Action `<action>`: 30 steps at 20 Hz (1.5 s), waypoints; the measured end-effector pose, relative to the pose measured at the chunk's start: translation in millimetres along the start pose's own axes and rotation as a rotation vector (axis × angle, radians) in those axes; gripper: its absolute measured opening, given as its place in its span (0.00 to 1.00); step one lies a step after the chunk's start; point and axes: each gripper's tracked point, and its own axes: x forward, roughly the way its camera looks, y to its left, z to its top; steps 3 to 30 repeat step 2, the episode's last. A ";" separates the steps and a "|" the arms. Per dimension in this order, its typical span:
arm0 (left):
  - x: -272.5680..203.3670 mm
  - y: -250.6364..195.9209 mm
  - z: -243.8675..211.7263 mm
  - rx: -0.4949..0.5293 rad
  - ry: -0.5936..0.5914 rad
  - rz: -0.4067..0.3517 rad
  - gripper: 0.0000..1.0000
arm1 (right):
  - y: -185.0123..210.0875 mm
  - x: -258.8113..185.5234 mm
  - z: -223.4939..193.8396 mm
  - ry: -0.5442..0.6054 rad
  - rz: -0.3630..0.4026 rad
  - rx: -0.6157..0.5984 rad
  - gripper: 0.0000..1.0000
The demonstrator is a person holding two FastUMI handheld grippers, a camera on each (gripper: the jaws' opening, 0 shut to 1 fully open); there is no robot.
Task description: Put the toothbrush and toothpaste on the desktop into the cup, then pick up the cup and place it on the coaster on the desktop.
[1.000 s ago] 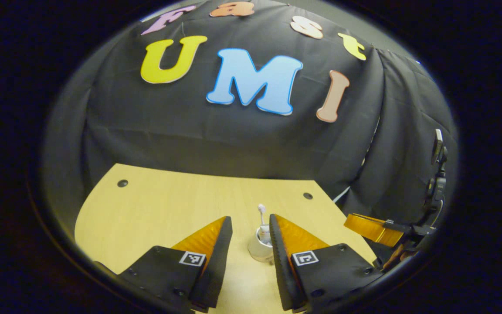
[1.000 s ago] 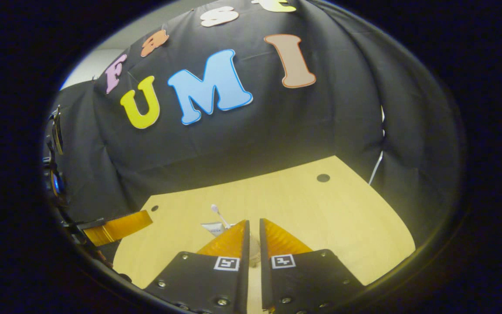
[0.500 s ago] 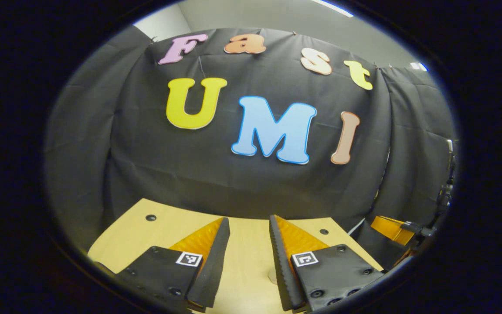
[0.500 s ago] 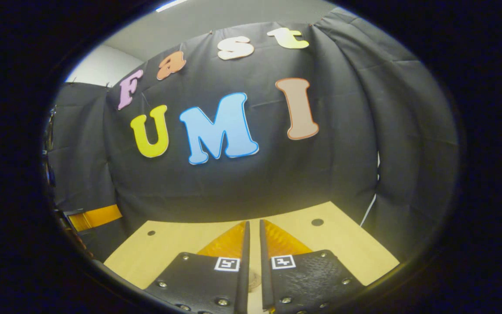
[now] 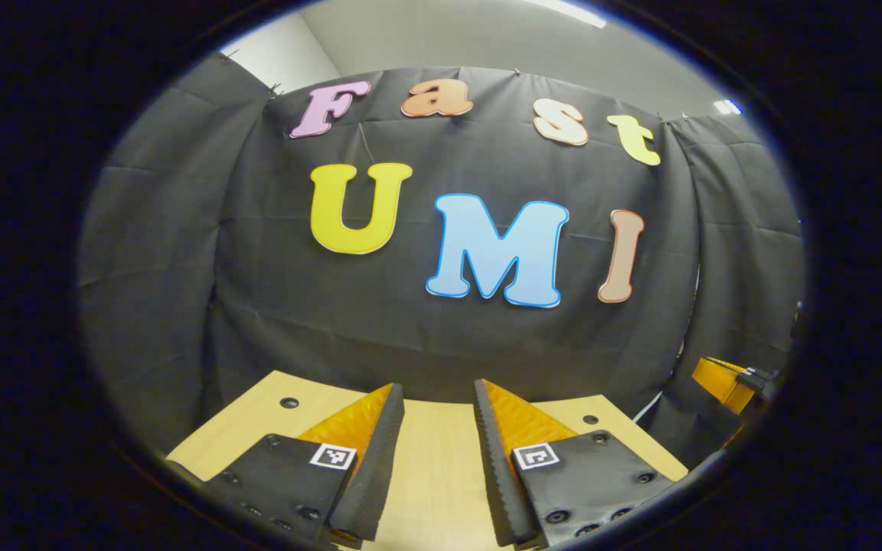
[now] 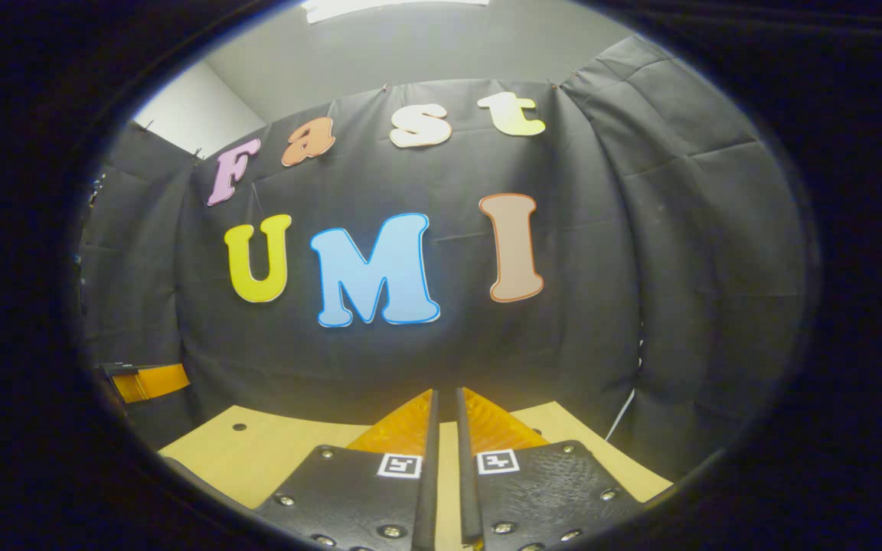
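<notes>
L gripper (image 5: 437, 398) fingers wide apart, empty; R gripper (image 6: 445, 402) fingers nearly closed, empty.

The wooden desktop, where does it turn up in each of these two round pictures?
Left gripper view: the desktop runs along the bottom, behind and between the left gripper's spread fingers.
Right gripper view: the desktop again runs along the bottom, on either side of the right gripper.
Shared landmark: the black cloth wall rising right behind the desktop's far edge.
</notes>
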 end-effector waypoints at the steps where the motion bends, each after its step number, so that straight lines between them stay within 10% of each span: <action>1: -0.8 0.9 -0.8 0.001 0.002 -0.004 0.54 | 1.6 0.7 1.2 -0.008 -0.001 -0.003 0.12; 30: -1.4 1.3 -1.8 0.002 0.004 -0.009 0.54 | 4.1 -2.0 5.2 -0.020 0.006 -0.005 0.12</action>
